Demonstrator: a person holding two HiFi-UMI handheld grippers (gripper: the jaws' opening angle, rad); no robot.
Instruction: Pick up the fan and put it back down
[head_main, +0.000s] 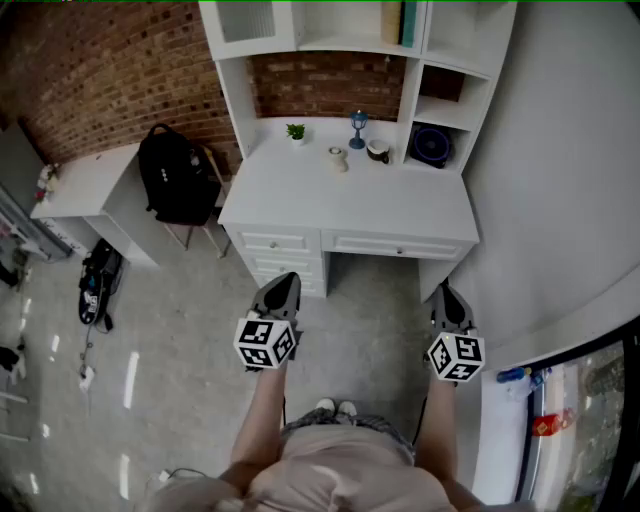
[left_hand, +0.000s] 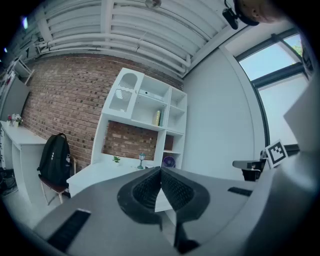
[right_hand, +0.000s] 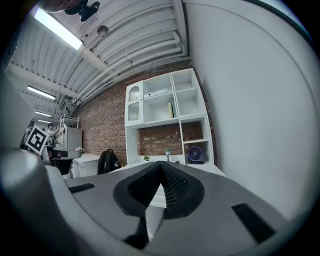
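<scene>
You hold two grippers, the left gripper (head_main: 286, 280) and the right gripper (head_main: 446, 292), each with its jaws pressed together on nothing. One fan (head_main: 432, 146) stands in the shelf cubby at 1 o'clock, dim in shadow. The white surface (head_main: 400, 210) carries one plant (head_main: 296, 131), one blue lamp (head_main: 358, 127), one pale object (head_main: 338, 158) and one darker object (head_main: 378, 151), both too small to name. One backpack (head_main: 178, 172) sits at 10 o'clock.
</scene>
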